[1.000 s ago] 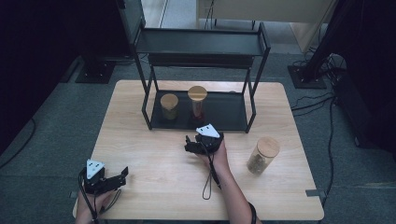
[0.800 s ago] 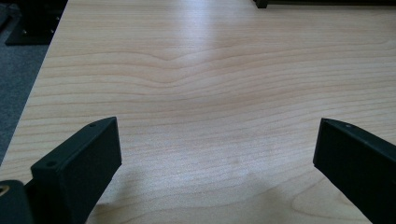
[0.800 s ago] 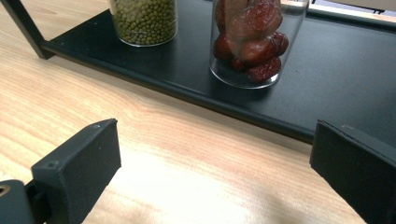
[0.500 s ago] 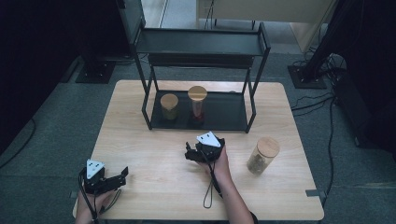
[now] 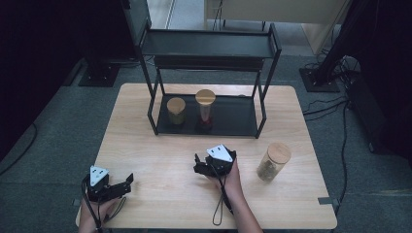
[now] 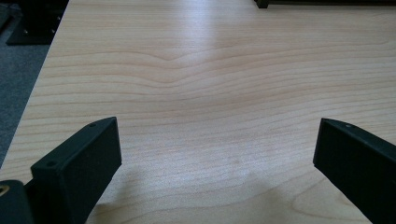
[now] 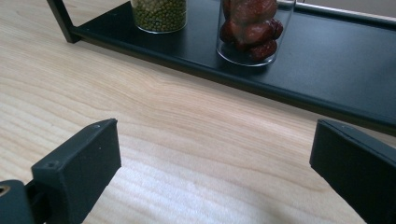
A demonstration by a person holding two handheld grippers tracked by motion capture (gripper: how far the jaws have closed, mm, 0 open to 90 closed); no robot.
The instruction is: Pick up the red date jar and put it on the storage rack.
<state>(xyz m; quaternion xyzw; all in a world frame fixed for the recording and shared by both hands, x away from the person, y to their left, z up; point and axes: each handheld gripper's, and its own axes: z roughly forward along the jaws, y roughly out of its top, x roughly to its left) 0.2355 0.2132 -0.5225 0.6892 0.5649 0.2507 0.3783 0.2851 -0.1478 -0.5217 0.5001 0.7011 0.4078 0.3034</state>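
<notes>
Glass jar (image 5: 273,161) at three o'clock of right gripper (image 5: 203,165): rigid, slippery, breakable; best gripped mid-body. Fingers wide on both, left gripper (image 5: 124,183) too.

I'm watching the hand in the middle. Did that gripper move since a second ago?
Yes. The right gripper has pulled back from the black shelf rack toward the table's near edge, and slightly rightward toward the jar standing on the table.

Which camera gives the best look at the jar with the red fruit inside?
The right gripper view: the red-fruit jar stands close, its contents plain. The high view shows it whole but small on the shelf. The left gripper view faces bare table.
</notes>
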